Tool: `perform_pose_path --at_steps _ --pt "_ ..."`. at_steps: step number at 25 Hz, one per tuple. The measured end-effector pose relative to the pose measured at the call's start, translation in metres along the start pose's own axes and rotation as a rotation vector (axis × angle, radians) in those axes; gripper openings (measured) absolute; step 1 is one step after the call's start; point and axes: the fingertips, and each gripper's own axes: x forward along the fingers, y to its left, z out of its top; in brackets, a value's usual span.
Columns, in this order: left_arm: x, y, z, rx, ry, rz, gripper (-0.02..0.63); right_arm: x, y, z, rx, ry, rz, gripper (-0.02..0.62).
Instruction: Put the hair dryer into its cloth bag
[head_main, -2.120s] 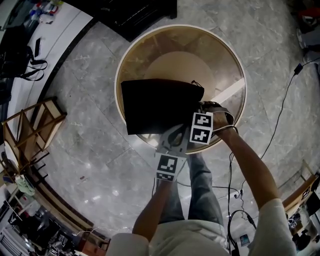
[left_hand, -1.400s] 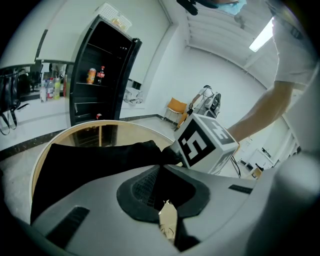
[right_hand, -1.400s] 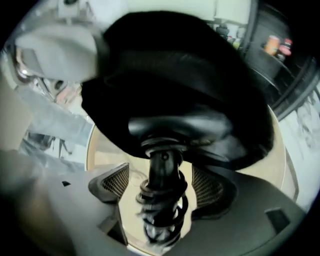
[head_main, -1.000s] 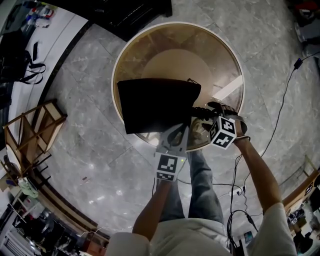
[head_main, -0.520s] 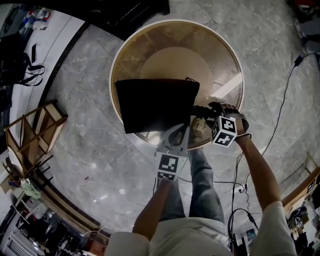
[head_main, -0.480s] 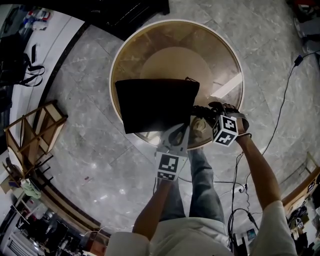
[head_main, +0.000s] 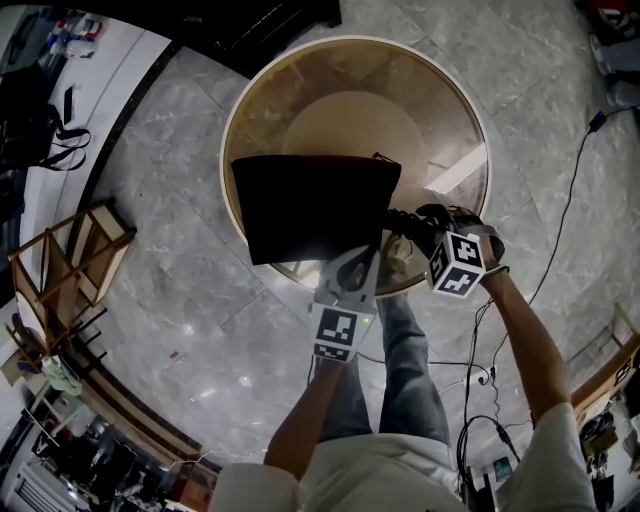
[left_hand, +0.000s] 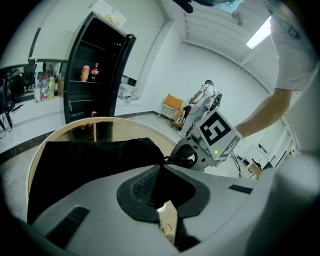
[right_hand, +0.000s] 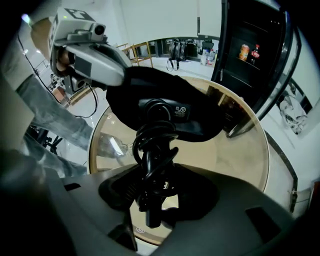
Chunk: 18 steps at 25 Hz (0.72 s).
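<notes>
A black cloth bag (head_main: 310, 205) lies on the round glass table (head_main: 450, 110). My left gripper (head_main: 368, 255) is shut on the bag's near edge (left_hand: 90, 160), and black cloth fills its closed jaws (left_hand: 161, 172). The hair dryer (right_hand: 170, 111) sits in the bag's mouth with only its labelled black end showing. Its coiled black cord (right_hand: 155, 145) hangs out to the right of the bag (head_main: 400, 220). My right gripper (right_hand: 152, 192) points steeply down at the bag's right corner (head_main: 412, 228). Its jaws have just been closing, and the pads now press on the cord bundle between them.
A black cabinet (head_main: 270, 25) stands beyond the table and a wooden rack (head_main: 60, 260) stands on the marble floor at the left. Cables (head_main: 570, 200) trail over the floor at the right. The person's legs (head_main: 400, 370) are close to the table's near rim.
My right gripper has moved from over the bag's right corner out to the right, and its jaws have narrowed round the cord. The bag and my left gripper have stayed put.
</notes>
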Motion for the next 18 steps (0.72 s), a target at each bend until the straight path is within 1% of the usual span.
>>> perform_pose_path --at_steps 4,6,12,18 --pt "-0.001 -0.002 0.002 0.0 -0.009 -0.008 0.038 -0.01 -0.002 0.016 -0.04 -0.013 -0.014 0.208" --pt "0.0 -0.004 0.004 -0.001 -0.014 -0.014 0.038 -0.009 -0.001 0.024 -0.044 -0.028 -0.01 0.206" --pt "0.002 -0.007 0.015 0.005 -0.036 -0.054 0.038 -0.005 -0.002 0.052 -0.043 -0.131 -0.013 0.2" --pt "0.0 -0.011 0.022 0.001 -0.071 -0.121 0.038 0.003 0.005 0.074 -0.097 -0.18 0.041 0.198"
